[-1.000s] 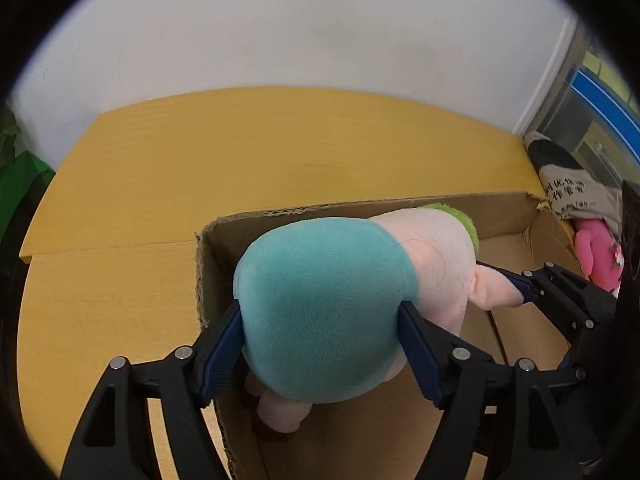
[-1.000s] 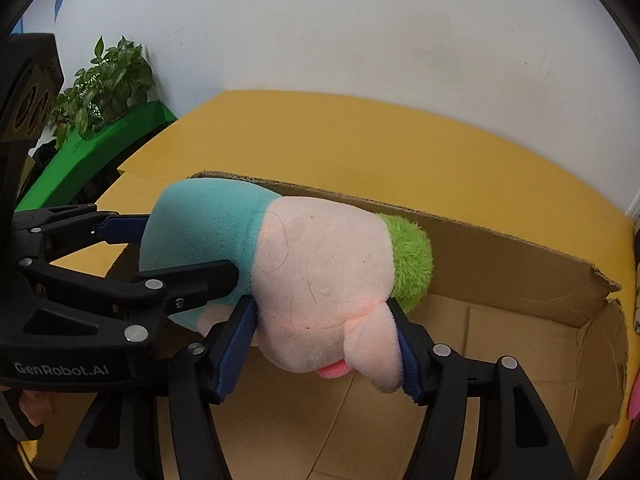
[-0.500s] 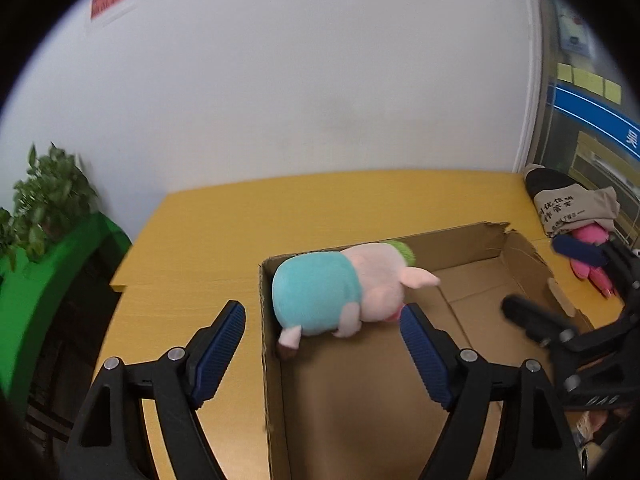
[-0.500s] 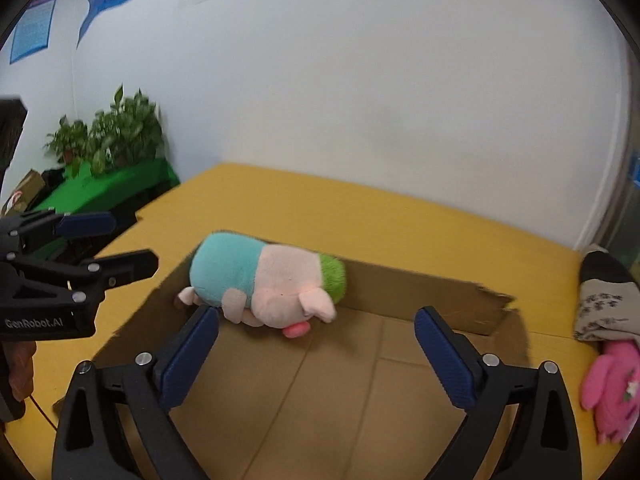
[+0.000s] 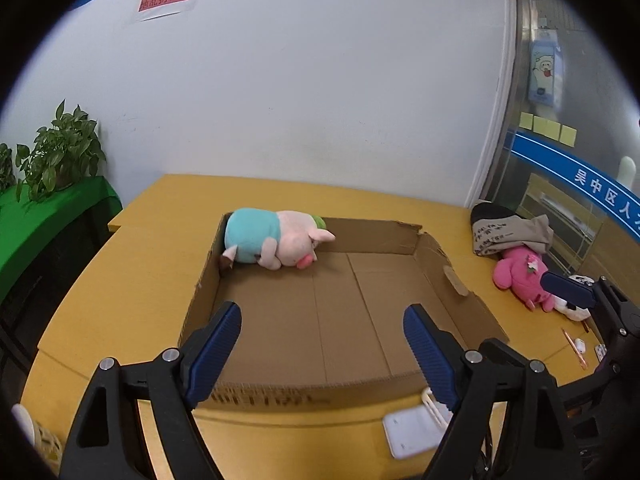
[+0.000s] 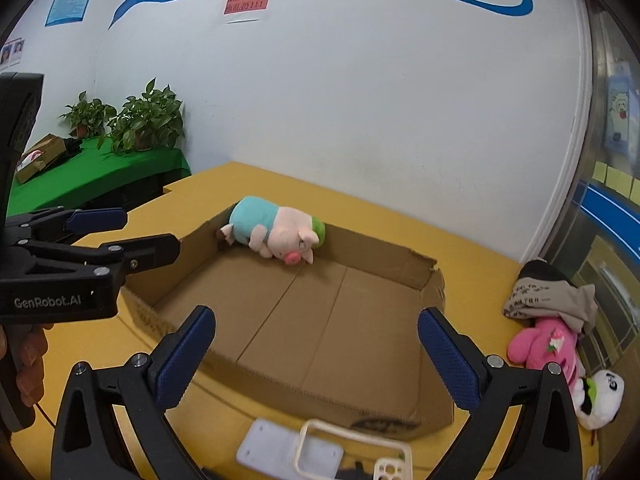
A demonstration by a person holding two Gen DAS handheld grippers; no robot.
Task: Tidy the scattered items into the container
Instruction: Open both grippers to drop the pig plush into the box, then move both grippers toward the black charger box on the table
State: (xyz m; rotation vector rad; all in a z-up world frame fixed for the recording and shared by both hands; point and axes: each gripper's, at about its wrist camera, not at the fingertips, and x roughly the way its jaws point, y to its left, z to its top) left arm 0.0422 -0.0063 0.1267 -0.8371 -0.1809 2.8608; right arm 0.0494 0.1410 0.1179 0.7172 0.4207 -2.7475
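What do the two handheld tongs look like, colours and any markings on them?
Both are alike: the left tongs and right tongs have matte black plastic arms with triangular cut-outs and silver round screws, each ending in dark blue ribbed rubber pads. In the right wrist view, the left unit's black body carries white "GenRobot.AI" lettering.

You see both views bright and evenly lit, with soft shadows only. Fisheye bends the wall (image 6: pixel 360 100) strongly, black corners frame each view, and focus is sharp.
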